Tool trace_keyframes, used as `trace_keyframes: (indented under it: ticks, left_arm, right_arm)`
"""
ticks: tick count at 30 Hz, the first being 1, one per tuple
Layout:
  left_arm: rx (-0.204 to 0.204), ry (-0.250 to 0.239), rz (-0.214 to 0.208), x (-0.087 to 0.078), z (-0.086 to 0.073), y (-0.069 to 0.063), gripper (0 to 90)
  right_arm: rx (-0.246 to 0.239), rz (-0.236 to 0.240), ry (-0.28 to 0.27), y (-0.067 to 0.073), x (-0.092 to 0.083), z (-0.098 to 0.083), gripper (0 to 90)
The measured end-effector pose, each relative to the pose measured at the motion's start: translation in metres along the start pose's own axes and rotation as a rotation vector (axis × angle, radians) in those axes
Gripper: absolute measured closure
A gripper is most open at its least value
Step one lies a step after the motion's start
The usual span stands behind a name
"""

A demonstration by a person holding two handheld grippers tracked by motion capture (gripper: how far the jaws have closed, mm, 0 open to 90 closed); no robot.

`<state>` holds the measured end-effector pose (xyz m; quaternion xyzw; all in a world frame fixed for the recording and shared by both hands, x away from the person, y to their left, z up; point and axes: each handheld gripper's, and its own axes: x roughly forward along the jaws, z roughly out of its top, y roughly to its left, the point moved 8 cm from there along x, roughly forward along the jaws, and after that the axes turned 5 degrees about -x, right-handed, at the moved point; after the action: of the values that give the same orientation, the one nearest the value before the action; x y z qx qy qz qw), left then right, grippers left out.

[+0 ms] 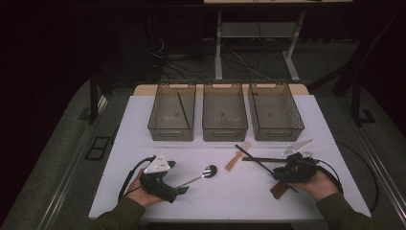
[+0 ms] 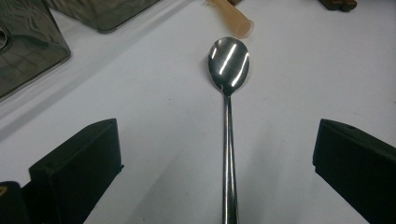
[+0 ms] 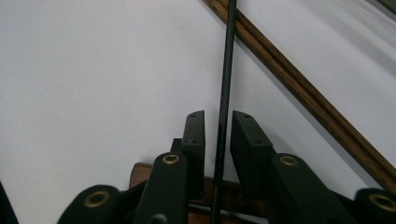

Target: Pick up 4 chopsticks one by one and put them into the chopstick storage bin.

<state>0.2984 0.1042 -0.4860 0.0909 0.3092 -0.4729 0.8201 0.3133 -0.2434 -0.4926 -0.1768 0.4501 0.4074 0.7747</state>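
Right gripper view: black chopstick [image 3: 225, 84] between right tool [image 3: 218, 122].

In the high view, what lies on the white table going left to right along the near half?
Left tongs → metal spoon → pale wooden spatula → black chopstick → right tongs.

Overhead front-facing camera, two close claw-mounted cameras

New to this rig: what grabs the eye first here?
Three smoky translucent plastic bins in a row at the white table's far edge. Nearer, the left gripper stands wide open astride a shiny metal spoon, while the right gripper is nearly closed around a thin black chopstick, with brown wooden chopsticks beside it.
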Motion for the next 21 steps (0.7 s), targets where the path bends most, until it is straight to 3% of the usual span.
trace_keyframes:
  ticks: [8,21]
  left_arm:
    - [0.003,0.000,-0.005,0.0007,0.0005,-0.0006,0.2]
    - [0.008,0.007,-0.008,0.0013,0.0001,-0.0008,0.4]
  right_arm:
    - [-0.019,-0.023,0.047,0.0007,0.0079,-0.0049,77.0]
    - [-0.023,-0.052,0.048,-0.0006,0.0086,-0.0055,84.7]
